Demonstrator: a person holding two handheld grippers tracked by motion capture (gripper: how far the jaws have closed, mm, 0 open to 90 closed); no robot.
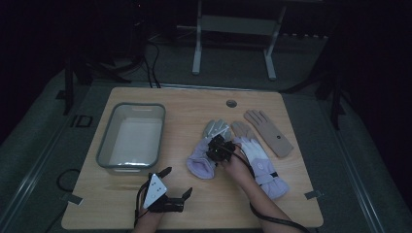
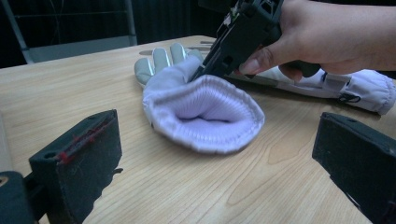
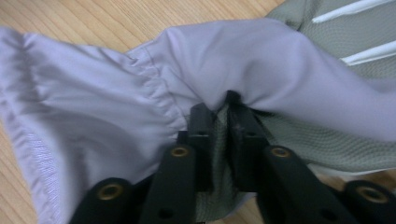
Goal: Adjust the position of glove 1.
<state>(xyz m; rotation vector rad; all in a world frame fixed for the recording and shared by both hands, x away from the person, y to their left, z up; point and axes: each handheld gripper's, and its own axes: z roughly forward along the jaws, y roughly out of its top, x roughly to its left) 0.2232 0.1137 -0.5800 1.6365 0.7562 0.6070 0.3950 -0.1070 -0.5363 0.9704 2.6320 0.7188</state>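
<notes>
A lilac glove (image 1: 204, 155) with a grey palm lies mid-table, its ribbed cuff (image 2: 205, 116) gaping toward my left gripper. My right gripper (image 1: 217, 145) is shut on a fold of that glove's fabric (image 3: 219, 105), pinching lilac shell and grey palm cloth together. The matching lilac glove (image 1: 265, 167) lies to its right under the right forearm. My left gripper (image 1: 177, 187) rests open near the front edge, its jaws wide apart with bare wood between them, well short of the cuff.
A grey plastic bin (image 1: 132, 136) stands at the left of the table. A tan glove (image 1: 269, 132) lies at the back right, another tan glove (image 1: 241, 128) beside it. A round grommet hole (image 1: 231, 103) sits near the far edge.
</notes>
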